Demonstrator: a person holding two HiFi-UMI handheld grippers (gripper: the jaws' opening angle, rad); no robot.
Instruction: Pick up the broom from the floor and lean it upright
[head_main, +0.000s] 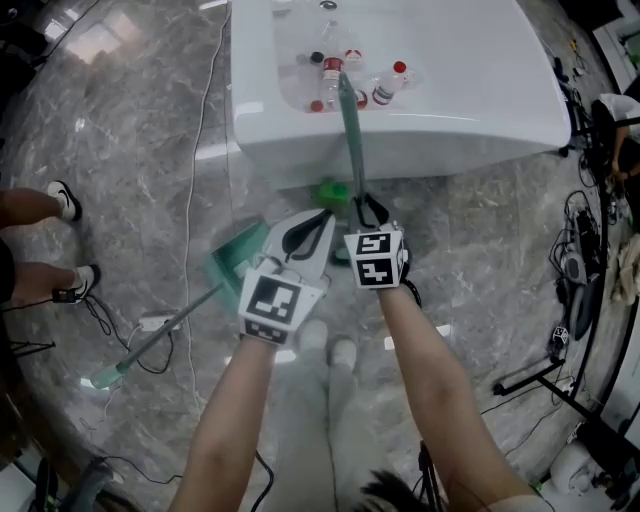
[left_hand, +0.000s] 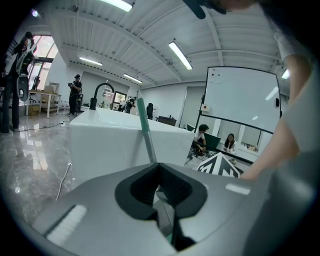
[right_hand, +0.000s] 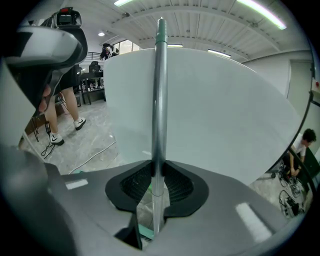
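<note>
Head view: broom (head_main: 350, 140) is off the floor, its long axis near upright, handle tip toward the white table (head_main: 500, 90) and head low by the grippers; settling the lean and letting go are left, by my judgement. Left gripper view: left gripper (left_hand: 165, 220) has its jaws nearly together, apparently nipping the lower shaft. Right gripper view: right gripper (right_hand: 156, 210) is clamped on the silver shaft, whose tip points up.
</note>
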